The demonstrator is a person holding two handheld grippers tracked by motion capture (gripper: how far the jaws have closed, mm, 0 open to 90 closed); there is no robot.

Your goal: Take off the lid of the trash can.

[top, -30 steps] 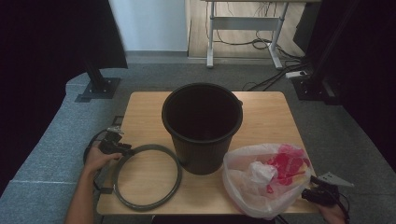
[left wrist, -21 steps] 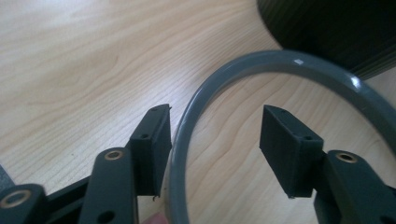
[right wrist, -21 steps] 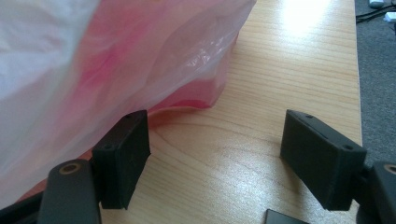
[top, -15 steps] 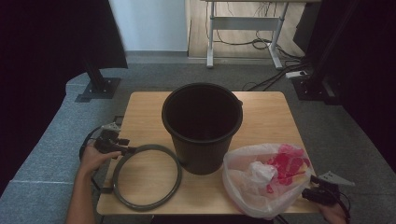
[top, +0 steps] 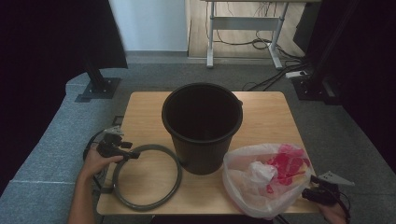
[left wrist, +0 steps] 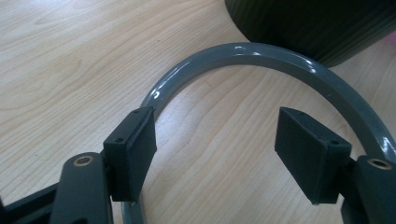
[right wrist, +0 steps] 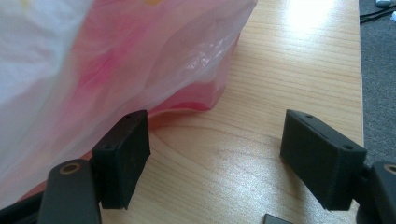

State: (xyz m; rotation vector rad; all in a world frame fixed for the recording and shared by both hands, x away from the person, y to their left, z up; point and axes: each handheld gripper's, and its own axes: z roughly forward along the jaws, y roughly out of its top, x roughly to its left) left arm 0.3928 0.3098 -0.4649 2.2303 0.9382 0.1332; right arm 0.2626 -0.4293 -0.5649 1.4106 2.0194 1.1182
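Observation:
A black bucket (top: 202, 122) stands upright at the middle of the wooden table (top: 266, 112). A grey ring (top: 146, 176) lies flat on the table to its left; in the left gripper view the grey ring (left wrist: 261, 53) arcs past the jaws. My left gripper (top: 128, 154) is open, low over the ring's near-left edge. A clear plastic bag (top: 266, 182) holding red and white contents sits at the front right. My right gripper (top: 308, 193) is open beside the bag's right side; its left jaw touches the plastic bag (right wrist: 116, 60).
The bucket's ribbed wall (left wrist: 317, 28) is close beyond the ring. Grey carpet (top: 56, 154) surrounds the table. A black stand base (top: 95, 88) sits at the far left and a desk frame (top: 243, 28) with cables stands behind.
My left gripper has moved right, from beyond the table's left edge onto the ring's rim. The right gripper has barely shifted beside the bag.

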